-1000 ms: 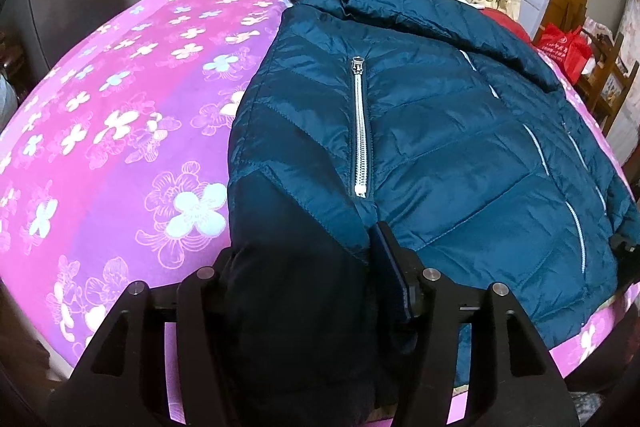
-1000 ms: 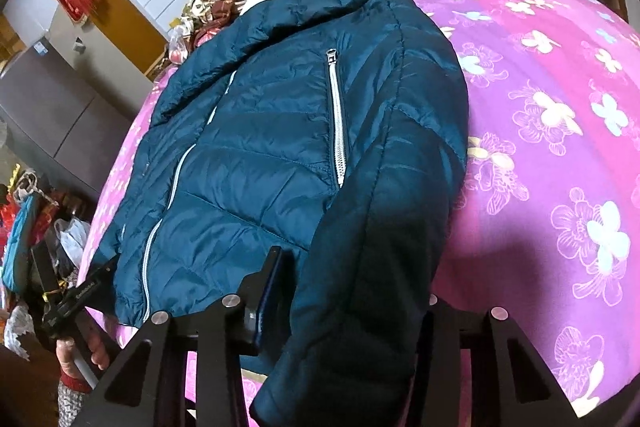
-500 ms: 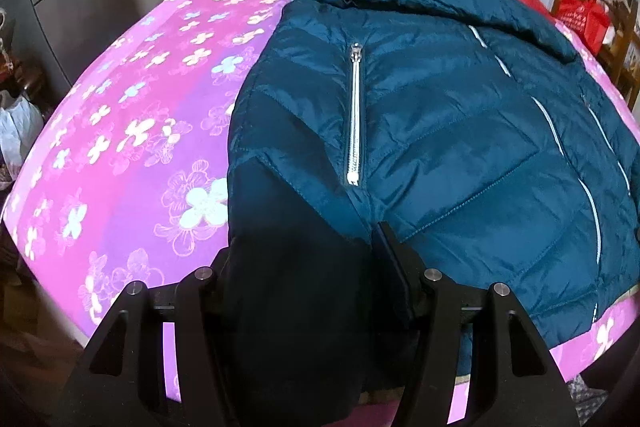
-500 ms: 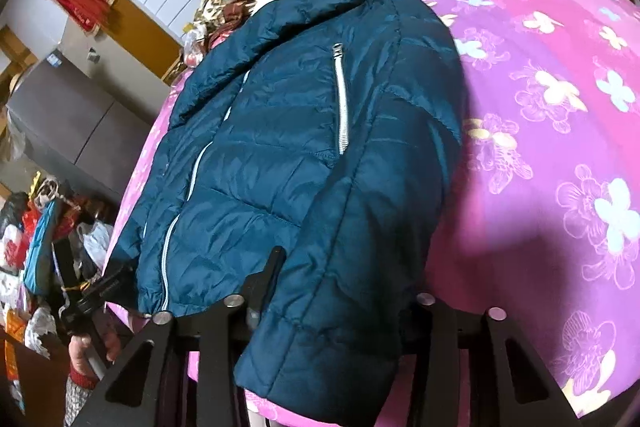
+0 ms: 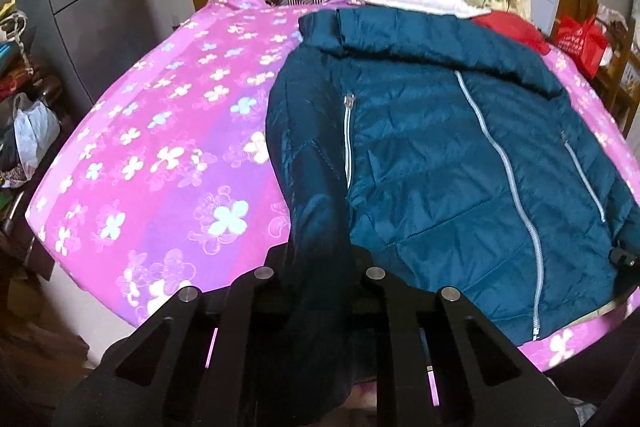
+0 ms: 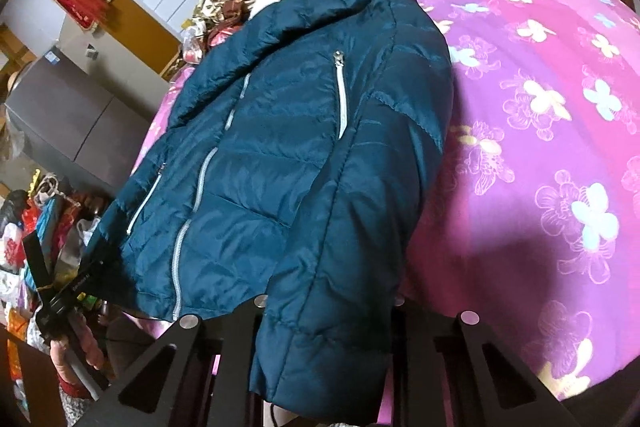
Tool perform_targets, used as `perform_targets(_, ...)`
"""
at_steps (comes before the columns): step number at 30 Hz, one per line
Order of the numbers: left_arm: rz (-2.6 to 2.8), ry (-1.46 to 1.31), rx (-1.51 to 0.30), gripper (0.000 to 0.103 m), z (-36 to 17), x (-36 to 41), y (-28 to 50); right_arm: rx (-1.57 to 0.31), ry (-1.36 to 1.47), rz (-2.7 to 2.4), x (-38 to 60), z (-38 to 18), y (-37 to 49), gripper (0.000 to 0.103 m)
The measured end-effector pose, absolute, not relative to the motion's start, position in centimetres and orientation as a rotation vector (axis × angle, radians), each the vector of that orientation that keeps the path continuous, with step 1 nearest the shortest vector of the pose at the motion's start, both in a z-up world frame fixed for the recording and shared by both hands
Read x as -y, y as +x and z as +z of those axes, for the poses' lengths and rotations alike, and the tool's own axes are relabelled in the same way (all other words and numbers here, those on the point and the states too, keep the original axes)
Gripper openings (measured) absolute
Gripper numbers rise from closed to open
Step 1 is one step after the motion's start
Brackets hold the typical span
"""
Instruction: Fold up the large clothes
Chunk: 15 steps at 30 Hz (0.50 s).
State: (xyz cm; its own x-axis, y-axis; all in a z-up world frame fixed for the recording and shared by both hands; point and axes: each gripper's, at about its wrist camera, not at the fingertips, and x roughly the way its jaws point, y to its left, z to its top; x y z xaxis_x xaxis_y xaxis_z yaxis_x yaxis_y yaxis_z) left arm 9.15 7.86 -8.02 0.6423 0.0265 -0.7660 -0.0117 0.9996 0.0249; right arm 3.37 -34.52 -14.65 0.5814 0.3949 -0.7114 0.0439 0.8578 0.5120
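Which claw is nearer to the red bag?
Right. The right claw, its jaws closing on a sleeve of the jacket, is on the side of the red bag; the left claw grips the opposite sleeve.

Left gripper [image 5: 320, 267] angled down, jaws clamped tight on dark blue sleeve [image 5: 316, 247] — fabric bunched between fingers. Right gripper [image 6: 328, 307] angled down, jaws closing, other sleeve's cuff [image 6: 320, 347] between them. In right wrist view, bare hand [image 6: 76, 343] grips left gripper's handle — low left.
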Motion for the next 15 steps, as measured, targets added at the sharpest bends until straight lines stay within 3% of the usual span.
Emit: perform_targets(15,0.004,-0.026,-0.808,0.009,-3.9,-9.4,4.1,-0.880,0.440,0.361,34.4,-8.5,0.6,0.016)
